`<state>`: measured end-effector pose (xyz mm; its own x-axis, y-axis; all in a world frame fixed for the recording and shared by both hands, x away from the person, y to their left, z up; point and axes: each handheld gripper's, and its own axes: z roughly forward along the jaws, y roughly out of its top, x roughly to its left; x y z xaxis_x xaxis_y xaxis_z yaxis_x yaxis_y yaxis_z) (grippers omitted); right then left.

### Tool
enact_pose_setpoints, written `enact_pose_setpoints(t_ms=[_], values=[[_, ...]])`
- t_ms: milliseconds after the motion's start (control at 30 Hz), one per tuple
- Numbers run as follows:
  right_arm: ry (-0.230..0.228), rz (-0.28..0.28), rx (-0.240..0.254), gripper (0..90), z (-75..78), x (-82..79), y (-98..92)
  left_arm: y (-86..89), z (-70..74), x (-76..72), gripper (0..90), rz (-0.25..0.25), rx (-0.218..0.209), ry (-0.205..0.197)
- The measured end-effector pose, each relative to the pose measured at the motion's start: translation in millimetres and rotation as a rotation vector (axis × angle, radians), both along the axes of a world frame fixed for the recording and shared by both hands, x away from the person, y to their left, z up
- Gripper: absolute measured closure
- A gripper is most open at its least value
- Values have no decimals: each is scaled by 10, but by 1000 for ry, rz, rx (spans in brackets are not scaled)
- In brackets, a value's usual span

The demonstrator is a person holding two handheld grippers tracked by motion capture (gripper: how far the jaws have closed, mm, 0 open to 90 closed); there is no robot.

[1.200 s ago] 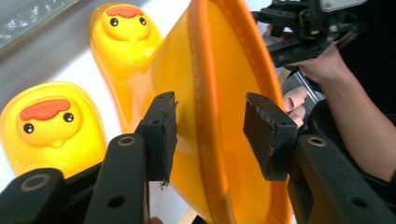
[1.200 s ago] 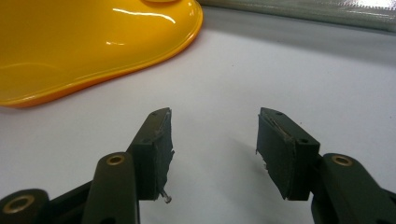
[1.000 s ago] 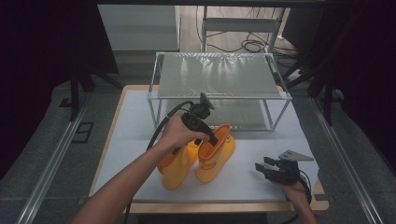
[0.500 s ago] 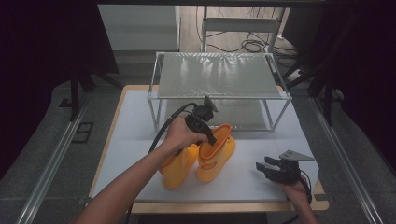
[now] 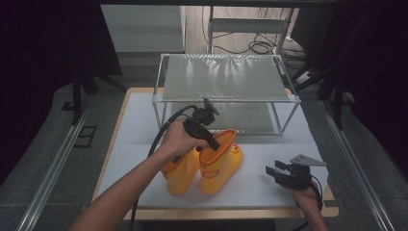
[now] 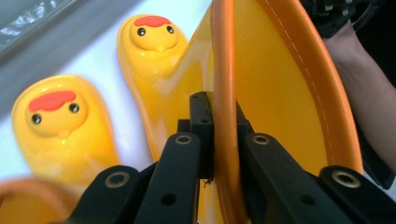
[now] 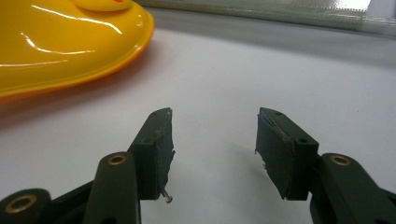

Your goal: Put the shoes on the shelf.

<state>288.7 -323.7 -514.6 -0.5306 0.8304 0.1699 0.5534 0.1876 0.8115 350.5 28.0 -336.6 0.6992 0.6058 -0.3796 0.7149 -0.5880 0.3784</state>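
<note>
Two yellow rubber boots with duck faces on their toes stand side by side on the white table. My left gripper [image 5: 217, 143] reaches down onto the right boot [image 5: 221, 166]. Its jaws have just been closing, and the left gripper [image 6: 217, 105] is now shut on that boot's orange top rim [image 6: 223, 70]. The left boot [image 5: 183, 175] stands close beside it, and its duck toe [image 6: 60, 126] is in sight. My right gripper [image 5: 275, 172] rests low near the table's front right, apart from the boots. The right gripper [image 7: 214, 140] is open with nothing between its pads, and the right boot's toe [image 7: 60, 42] lies ahead to its left.
A metal-framed rack [image 5: 226, 77] with a mesh top and a lower shelf stands at the back of the table [image 5: 139, 120]. Bare white surface lies between the boots and my right gripper. The table's front edge runs just below the boots. The person's other forearm [image 6: 364, 93] shows beyond the held boot.
My left hand has shifted slightly at the top of the right boot. The boots and the right gripper look as before.
</note>
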Motion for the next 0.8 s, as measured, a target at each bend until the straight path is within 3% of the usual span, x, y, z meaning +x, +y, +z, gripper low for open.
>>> enact_pose_setpoints(t_ms=[300, 433, 667, 800], values=[[7, 5, -8, 456, -21, 6, 27, 259, -91, -139, 870, 6, 25, -27], [9, 7, -7, 456, -25, 6, 35, 277, -99, -202, 860, 3, 30, -56], [7, 6, -10, 455, -23, 5, 29, 271, -66, -262, 796, -10, 24, -68], [4, 5, -8, 455, -23, 4, 29, 308, 21, -270, 732, -6, -29, -64]])
